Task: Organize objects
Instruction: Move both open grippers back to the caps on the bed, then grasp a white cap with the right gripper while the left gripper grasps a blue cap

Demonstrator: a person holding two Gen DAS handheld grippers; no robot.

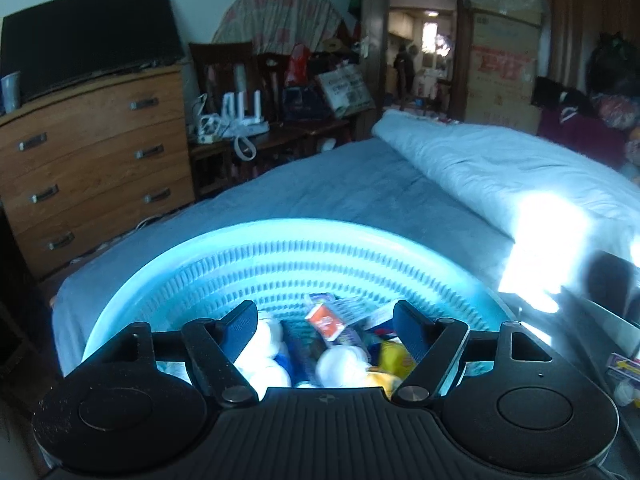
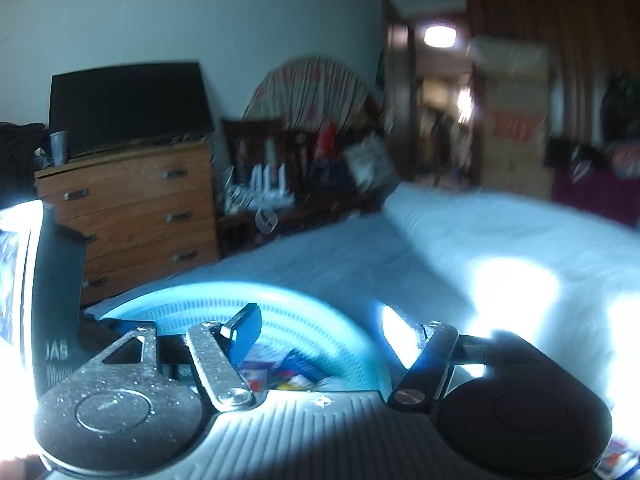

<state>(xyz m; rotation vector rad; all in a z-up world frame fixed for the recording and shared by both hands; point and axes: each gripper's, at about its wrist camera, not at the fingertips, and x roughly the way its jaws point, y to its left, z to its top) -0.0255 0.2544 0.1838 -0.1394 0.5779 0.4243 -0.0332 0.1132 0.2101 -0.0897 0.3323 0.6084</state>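
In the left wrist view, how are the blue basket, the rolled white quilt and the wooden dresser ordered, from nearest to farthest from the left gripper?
1. Blue basket: directly under and ahead of the left gripper.
2. Rolled white quilt: on the bed, ahead to the right.
3. Wooden dresser: off the bed, far left against the wall.

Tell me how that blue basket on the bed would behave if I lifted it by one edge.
The basket looks like thin slotted plastic, so the rim would probably flex a little. It holds a loose pile of small packets, so it would likely tilt and the contents slide to the low side. On the soft bedding it should drag rather than glide.
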